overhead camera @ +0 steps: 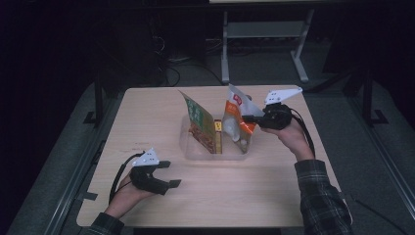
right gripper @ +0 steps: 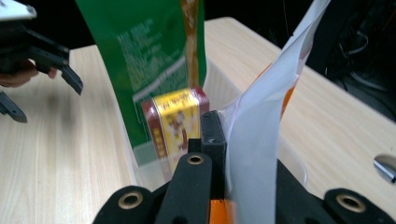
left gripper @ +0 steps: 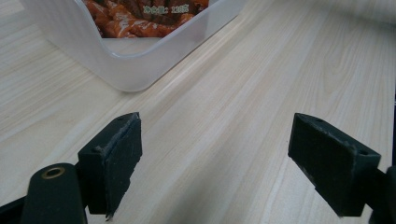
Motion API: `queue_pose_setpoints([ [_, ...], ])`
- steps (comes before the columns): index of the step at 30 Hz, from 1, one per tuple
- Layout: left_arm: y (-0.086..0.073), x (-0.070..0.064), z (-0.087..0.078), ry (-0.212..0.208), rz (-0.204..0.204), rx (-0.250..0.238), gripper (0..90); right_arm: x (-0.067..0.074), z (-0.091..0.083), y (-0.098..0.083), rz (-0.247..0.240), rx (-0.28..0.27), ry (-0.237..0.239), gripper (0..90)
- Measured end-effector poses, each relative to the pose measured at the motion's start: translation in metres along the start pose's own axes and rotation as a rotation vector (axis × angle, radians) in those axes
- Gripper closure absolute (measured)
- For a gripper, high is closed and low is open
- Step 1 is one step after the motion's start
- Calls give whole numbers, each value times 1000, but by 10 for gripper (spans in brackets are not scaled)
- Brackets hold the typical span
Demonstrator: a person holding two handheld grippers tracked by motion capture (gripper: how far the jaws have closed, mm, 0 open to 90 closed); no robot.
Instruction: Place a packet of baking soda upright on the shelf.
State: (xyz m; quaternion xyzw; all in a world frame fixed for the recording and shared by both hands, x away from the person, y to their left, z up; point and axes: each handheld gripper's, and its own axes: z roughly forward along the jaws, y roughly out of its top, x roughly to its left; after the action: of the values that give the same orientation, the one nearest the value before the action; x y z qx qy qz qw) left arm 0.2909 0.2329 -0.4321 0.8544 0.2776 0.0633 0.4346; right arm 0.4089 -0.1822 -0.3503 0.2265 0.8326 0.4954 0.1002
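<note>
Nearest the high camera, the left gripper rests low on the pale wood-grain table, its jaws spread wide with nothing between them; its flat black pads look chipped at the edges. Just ahead of it sits a clear plastic tub with rounded corners. Through the tub wall I can see print on a packet, small characters and what may be digits, too blurred to read. Across the tub, the right gripper is clamped tight on a white-and-orange pouch, a thin glossy bag standing tilted at the tub's near end. Beyond that pouch stands a small box, yellow-fronted with dark red sides, then a tall green bag; their lettering is unreadable.
</note>
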Motion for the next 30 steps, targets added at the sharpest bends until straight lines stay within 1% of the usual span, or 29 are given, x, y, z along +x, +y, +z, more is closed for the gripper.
queue_pose_setpoints([
  [1,0,0,0,-2,-1,-1,172,-1,1,-3,3,10,1,899],
  [2,0,0,1,-4,-2,1,172,-1,3,-7,7,31,-1,898],
  [3,0,-1,1,-4,7,6,172,-1,2,-8,13,33,-1,897],
  [4,0,-1,2,-6,6,4,172,-1,1,-9,17,29,4,896],
  [6,-1,-1,2,-8,3,7,172,0,0,-10,19,30,-6,892],
  [8,-1,-2,4,-13,7,18,172,1,0,-12,20,24,-2,892],
  [10,-1,-3,5,-15,9,21,171,1,-1,-14,24,24,-10,874],
  [11,-1,-3,5,-16,14,25,172,1,-2,-14,26,24,-12,852],
  [12,-1,-3,5,-16,14,25,172,1,-3,-14,33,17,-16,794],
  [13,-1,-3,6,-16,16,26,172,1,-3,-14,33,17,-16,794],
  [14,-1,-3,6,-15,19,31,171,1,-5,-14,39,11,-23,739],
  [15,-1,-3,6,-17,18,32,170,2,-9,-14,43,14,-38,664],
  [16,-1,-3,6,-17,17,33,170,2,-9,-14,43,14,-38,664],
  [17,-1,-2,6,-14,22,32,170,4,-15,-15,55,10,-51,579],
  [18,-1,-2,6,-14,22,32,170,4,-15,-15,55,10,-51,579],
  [19,-1,-2,6,-12,24,32,170,5,-20,-16,72,-2,-48,535],
  [20,-1,-2,6,-12,24,32,170,5,-20,-16,72,-2,-48,535],
  [21,-1,-2,6,-13,21,32,170,6,-24,-18,84,-2,-53,479],
  [23,-1,-2,5,-12,18,29,170,7,-27,-19,98,16,-75,423],
  [26,-1,-1,4,-9,23,35,170,10,-33,-24,117,7,-82,338],
  [27,-2,-1,4,-8,23,35,170,12,-35,-26,119,5,-89,318],
  [28,-2,-1,4,-8,23,35,170,12,-35,-26,119,5,-89,318],
  [30,-3,-1,3,-8,22,42,170,17,-42,-33,128,15,-116,268],
])
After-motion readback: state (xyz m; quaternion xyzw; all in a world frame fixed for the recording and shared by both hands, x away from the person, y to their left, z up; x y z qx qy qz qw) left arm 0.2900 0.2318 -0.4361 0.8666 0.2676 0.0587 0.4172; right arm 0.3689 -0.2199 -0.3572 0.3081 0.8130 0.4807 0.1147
